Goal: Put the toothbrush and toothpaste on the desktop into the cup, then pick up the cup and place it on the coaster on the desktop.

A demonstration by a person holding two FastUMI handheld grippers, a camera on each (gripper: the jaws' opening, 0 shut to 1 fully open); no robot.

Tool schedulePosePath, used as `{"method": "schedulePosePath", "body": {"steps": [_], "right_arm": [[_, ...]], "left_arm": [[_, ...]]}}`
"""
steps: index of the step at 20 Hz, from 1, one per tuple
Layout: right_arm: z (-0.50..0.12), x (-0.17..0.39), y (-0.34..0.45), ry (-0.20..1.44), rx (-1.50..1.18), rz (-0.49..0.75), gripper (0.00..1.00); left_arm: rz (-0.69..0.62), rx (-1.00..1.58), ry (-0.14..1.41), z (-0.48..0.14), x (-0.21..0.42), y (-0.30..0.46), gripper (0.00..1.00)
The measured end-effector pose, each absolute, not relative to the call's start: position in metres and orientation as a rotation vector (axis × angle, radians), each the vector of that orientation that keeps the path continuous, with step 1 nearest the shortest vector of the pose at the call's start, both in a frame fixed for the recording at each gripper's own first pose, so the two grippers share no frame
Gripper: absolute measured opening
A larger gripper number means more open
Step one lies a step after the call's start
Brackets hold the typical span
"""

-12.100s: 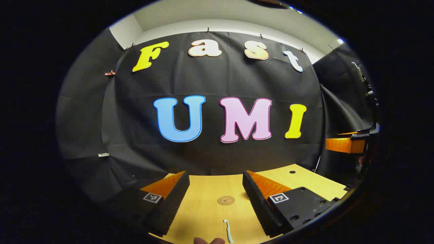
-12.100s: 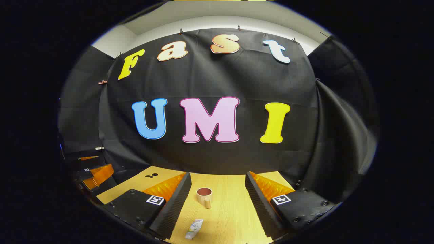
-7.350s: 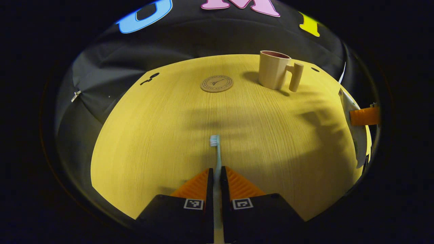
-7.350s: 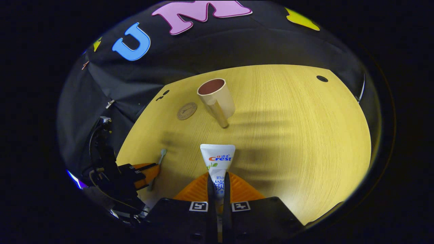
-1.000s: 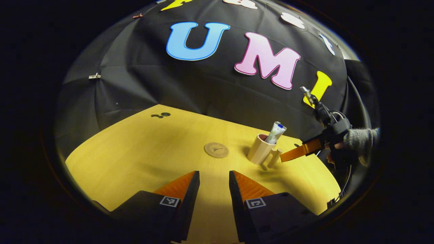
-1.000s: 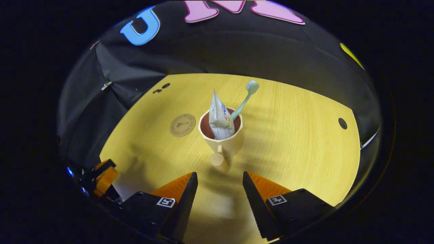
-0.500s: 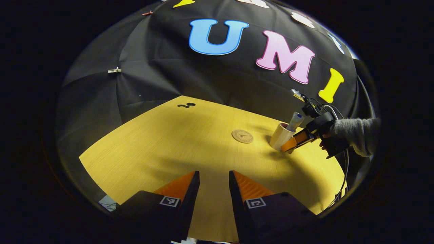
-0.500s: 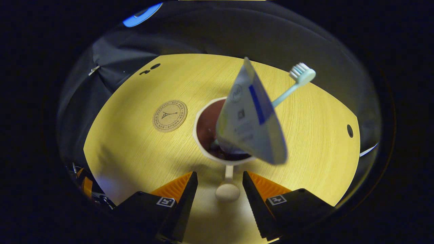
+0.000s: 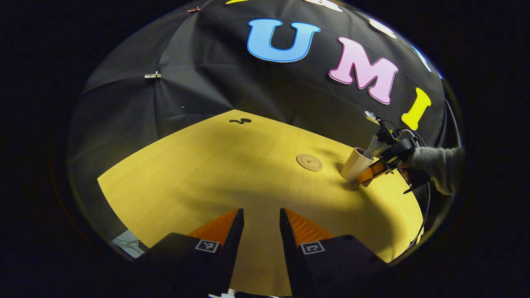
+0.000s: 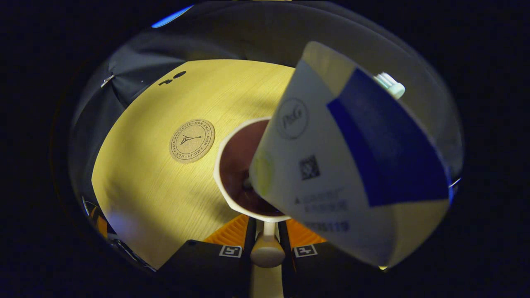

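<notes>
A beige cup (image 10: 223, 151) stands on the wooden table (image 10: 136, 174), just right of the round cork coaster (image 10: 191, 140). A white toothpaste tube (image 10: 331, 165) leans out of it close to the camera. The toothbrush head (image 10: 389, 85) pokes up behind the tube. My right gripper (image 10: 267, 227) is shut on the cup's peg-like handle (image 10: 267, 250). In the left gripper view the cup (image 9: 355, 164) is at the far right beside the coaster (image 9: 309, 162), with the right gripper (image 9: 372, 171) and a grey-sleeved hand (image 9: 434, 163) at it. My left gripper (image 9: 261, 213) hovers open above the near table with nothing in it.
Two small dark holes (image 9: 240, 121) mark the table's far left corner. The black cloth wall runs close behind the table's back edge. A scrap of white paper (image 9: 128, 244) lies below the near left edge. Bare tabletop (image 9: 207, 165) stretches left of the coaster.
My right gripper moved forward to the cup and shut on its handle. The left gripper's view swung left, so cup and coaster slid right.
</notes>
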State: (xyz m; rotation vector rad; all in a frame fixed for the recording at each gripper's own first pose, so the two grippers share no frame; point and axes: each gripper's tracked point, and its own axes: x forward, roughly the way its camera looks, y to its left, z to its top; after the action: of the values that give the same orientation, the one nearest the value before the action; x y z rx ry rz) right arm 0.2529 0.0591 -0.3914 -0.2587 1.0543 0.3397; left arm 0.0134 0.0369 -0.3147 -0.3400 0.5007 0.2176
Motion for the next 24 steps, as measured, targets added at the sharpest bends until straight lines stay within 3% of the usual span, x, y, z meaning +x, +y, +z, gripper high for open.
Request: {"method": "schedulePosePath", "body": {"steps": [1, 2, 3, 4, 13, 24], "right_arm": [[-0.390, 0.251, 0.059, 1.052, -0.265, 0.350, 0.29], [-0.389, 0.250, 0.060, 1.051, -0.267, 0.359, 0.29], [-0.387, 0.250, 0.062, 1.048, -0.259, 0.366, 0.29], [-0.387, 0.250, 0.067, 1.046, -0.243, 0.370, 0.29], [-0.362, 0.256, 0.136, 0.997, -0.226, 0.455, 0.28], [-0.376, 0.276, 0.206, 0.996, -0.311, 0.535, 0.28]], "left_arm": [[0.217, -0.341, 0.504, -0.314, 0.014, 0.036, 0.47], [0.216, -0.342, 0.504, -0.315, 0.015, 0.037, 0.47], [0.214, -0.345, 0.503, -0.314, 0.016, 0.037, 0.56], [0.212, -0.347, 0.505, -0.314, 0.016, 0.036, 0.57], [0.204, -0.342, 0.494, -0.302, 0.009, 0.050, 0.54], [0.295, -0.423, 0.509, -0.308, -0.021, 0.081, 0.54]]}}
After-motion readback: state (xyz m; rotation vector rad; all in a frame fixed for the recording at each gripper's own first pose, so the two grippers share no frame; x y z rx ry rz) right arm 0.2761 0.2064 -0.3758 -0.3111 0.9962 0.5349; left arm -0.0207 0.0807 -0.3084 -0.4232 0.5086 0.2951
